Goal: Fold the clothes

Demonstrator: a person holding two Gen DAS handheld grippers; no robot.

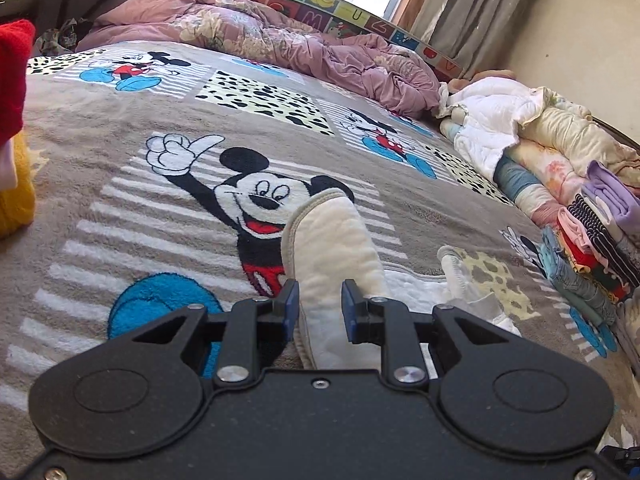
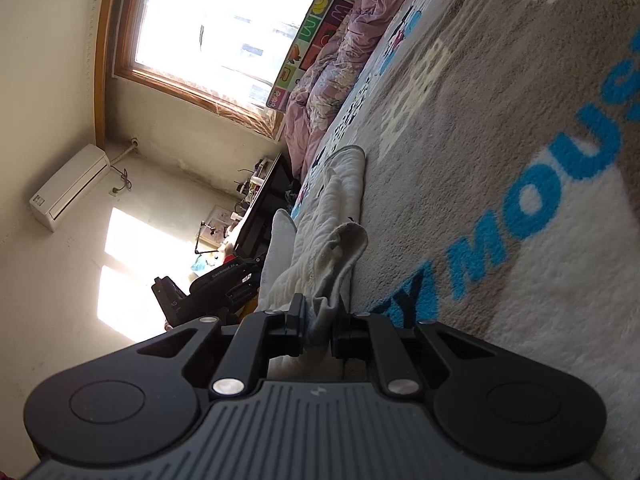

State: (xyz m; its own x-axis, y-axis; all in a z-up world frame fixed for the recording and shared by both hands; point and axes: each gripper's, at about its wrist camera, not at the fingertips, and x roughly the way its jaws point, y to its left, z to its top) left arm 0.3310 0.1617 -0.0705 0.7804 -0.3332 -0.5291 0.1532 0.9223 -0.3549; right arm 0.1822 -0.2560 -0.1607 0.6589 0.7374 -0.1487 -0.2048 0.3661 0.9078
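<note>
Mickey-printed blanket [image 1: 132, 184] covers the bed; centre-bottom, the left gripper [image 1: 320, 306] stands parted around the white garment [image 1: 336, 248], while the right gripper [image 2: 319, 326] is clamped on its edge; folded clothes [image 1: 592, 248] stack right
</note>
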